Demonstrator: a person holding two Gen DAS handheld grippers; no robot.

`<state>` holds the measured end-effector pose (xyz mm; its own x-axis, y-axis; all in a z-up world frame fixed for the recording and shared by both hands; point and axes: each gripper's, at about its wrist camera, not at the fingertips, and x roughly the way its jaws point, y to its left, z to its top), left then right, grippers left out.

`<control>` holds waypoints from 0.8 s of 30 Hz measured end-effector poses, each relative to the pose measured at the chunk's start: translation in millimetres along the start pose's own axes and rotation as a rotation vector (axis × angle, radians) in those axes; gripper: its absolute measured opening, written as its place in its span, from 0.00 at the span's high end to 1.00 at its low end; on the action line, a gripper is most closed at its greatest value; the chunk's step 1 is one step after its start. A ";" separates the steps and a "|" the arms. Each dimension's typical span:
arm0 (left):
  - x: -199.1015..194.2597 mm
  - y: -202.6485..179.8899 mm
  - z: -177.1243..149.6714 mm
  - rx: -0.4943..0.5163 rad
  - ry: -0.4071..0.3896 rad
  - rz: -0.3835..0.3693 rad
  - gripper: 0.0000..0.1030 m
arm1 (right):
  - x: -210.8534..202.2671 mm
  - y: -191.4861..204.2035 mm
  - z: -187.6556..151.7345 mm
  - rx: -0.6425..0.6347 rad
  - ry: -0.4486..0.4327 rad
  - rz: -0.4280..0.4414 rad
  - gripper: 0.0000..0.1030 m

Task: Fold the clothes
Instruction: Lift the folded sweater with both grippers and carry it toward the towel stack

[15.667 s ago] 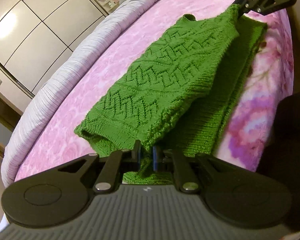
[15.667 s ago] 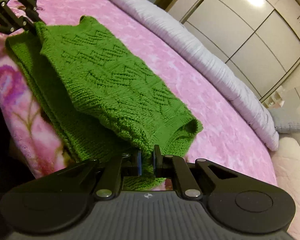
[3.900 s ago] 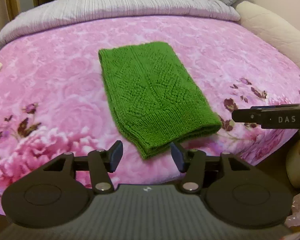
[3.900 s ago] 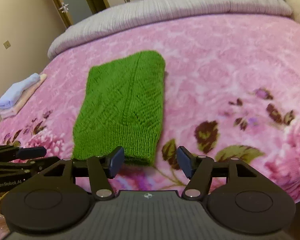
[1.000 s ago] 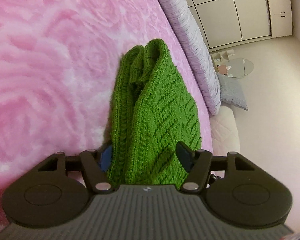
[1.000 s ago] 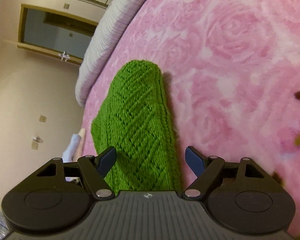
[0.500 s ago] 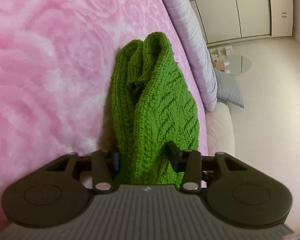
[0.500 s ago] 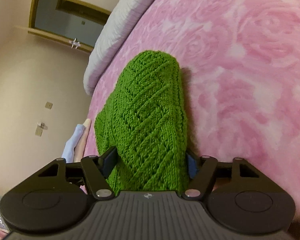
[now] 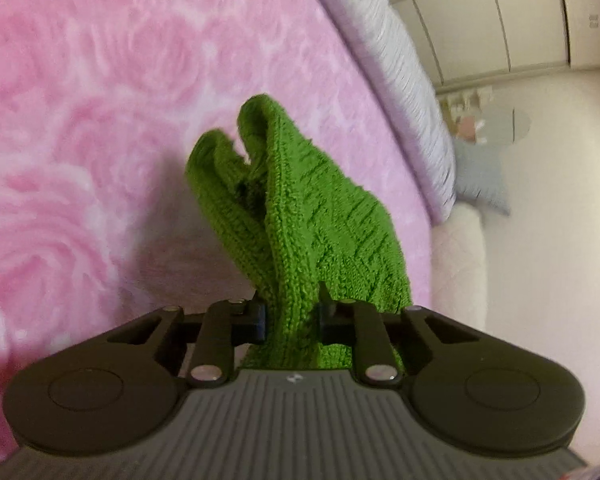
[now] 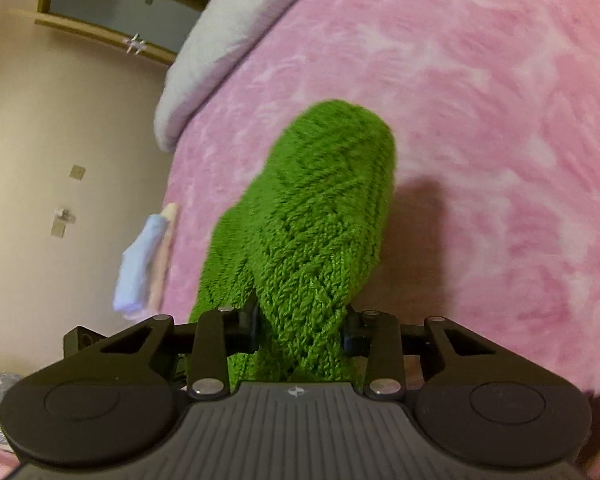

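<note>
Gripping folded green cable-knit sweater (image 9: 300, 216) | left gripper (image 9: 291, 322) clamped on one end | right gripper (image 10: 300, 332) clamped on other | over pink floral blanket (image 9: 80, 120)

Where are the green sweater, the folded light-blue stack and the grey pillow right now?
green sweater (image 10: 320, 232), right wrist view, on its knitted top face.
folded light-blue stack (image 10: 140, 264), right wrist view, on the blue top layer.
grey pillow (image 9: 480, 176), left wrist view, on its front face.
</note>
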<state>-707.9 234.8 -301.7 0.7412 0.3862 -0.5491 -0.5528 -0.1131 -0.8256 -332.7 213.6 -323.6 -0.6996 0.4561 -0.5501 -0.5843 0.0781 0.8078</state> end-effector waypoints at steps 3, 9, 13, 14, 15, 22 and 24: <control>-51.3 -34.9 3.9 -0.019 -0.069 0.005 0.84 | -14.3 50.7 15.6 -0.016 0.039 0.037 0.66; -154.6 -74.5 24.3 -0.011 -0.245 0.022 0.84 | -9.7 148.5 38.9 -0.096 0.116 0.151 0.66; -212.1 -64.8 55.2 -0.005 -0.329 0.043 0.84 | 33.4 210.7 43.7 -0.147 0.152 0.215 0.66; -227.9 -59.3 65.0 -0.001 -0.344 0.046 0.84 | 47.9 225.4 42.3 -0.151 0.154 0.225 0.65; -244.1 -51.0 79.0 0.003 -0.348 0.046 0.84 | 66.7 239.0 37.5 -0.141 0.146 0.226 0.65; -347.2 30.3 217.5 0.065 -0.282 0.051 0.84 | 198.4 334.0 4.0 -0.072 0.092 0.234 0.65; -375.0 56.4 263.9 0.083 -0.253 0.063 0.84 | 236.1 361.1 -5.6 -0.052 0.076 0.236 0.65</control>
<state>-1117.5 325.2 -108.2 0.5912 0.5983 -0.5409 -0.6323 -0.0725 -0.7713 -711.2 344.6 -162.9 -0.8470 0.3877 -0.3636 -0.4200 -0.0691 0.9049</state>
